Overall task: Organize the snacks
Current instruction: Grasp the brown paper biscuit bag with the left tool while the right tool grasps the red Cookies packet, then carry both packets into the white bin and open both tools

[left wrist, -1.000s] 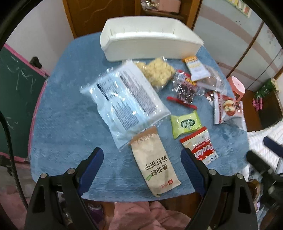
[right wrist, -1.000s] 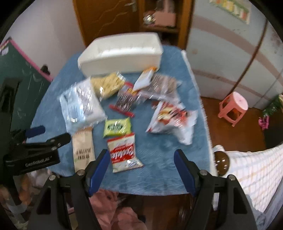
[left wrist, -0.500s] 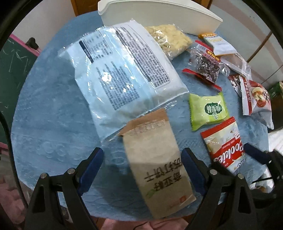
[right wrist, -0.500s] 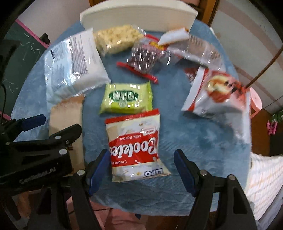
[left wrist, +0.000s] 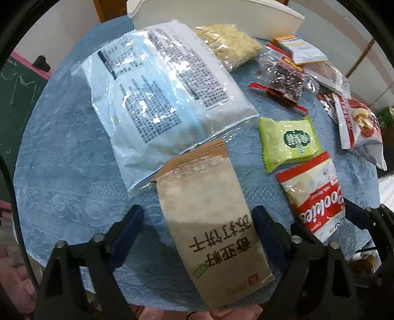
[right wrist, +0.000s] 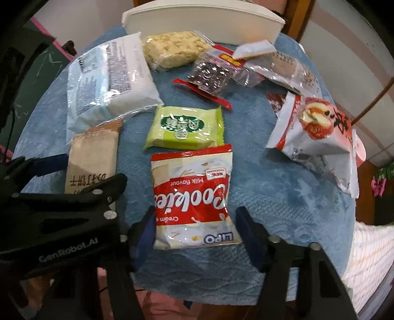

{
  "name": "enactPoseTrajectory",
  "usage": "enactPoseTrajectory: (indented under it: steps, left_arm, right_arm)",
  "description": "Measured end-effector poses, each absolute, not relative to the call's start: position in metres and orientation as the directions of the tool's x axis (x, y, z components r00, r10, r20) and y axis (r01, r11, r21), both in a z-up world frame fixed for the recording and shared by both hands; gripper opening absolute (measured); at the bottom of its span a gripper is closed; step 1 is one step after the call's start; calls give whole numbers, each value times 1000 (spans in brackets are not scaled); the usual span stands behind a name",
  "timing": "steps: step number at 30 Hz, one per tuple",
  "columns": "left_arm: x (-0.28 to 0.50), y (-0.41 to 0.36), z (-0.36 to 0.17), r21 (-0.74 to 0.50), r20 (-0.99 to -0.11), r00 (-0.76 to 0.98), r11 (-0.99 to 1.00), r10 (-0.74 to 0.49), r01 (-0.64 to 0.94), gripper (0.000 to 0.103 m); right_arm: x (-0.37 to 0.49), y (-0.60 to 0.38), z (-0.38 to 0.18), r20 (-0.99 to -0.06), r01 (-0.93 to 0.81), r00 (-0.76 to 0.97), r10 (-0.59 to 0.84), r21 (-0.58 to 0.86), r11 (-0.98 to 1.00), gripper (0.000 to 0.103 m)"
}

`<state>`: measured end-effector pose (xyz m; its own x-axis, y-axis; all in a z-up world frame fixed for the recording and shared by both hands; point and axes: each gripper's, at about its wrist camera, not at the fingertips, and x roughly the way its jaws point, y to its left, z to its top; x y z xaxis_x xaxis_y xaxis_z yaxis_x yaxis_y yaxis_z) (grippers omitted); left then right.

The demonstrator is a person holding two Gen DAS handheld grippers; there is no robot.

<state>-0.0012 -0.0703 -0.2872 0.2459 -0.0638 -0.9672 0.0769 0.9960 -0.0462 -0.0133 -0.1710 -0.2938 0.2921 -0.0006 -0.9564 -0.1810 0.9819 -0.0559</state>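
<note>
My left hand-held gripper point(left wrist: 197, 233) straddles the brown cracker pack point(left wrist: 211, 231), jaws just closing, the right pad at its edge, the left still clear. My right hand-held gripper point(right wrist: 194, 229) likewise brackets the cookie bag point(right wrist: 192, 194), closing but not yet pinching. I'd squeeze both near their lower ends, then lift toward the white bin point(right wrist: 204, 22) at the bench's point(right wrist: 283, 187) far side.
</note>
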Motion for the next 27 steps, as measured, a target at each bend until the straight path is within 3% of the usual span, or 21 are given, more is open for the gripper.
enactPoseTrajectory:
  steps: [3,6,14,27]
  left_arm:
    - [-6,-75,-281,-49,-963,258,991,-80,125,64]
    - [-4,-68,-280,-89,-964,241,991,-110,96,62]
    - [0,-46,-243,-127,-941,304,988,-147,84,62]
    - [37,-26,-115,-50,-859,502,993,-99,109,62]
  right_arm:
    - [-15,-170,-290,-957,-176,289,8,-45,983,54]
    - [-13,-173,-283,-960,-161,279,29,-17,987,52]
    - [-11,-179,-232,-934,-105,349,73,38,994,52]
    - [33,-187,-123,-852,-54,500,158,151,987,52]
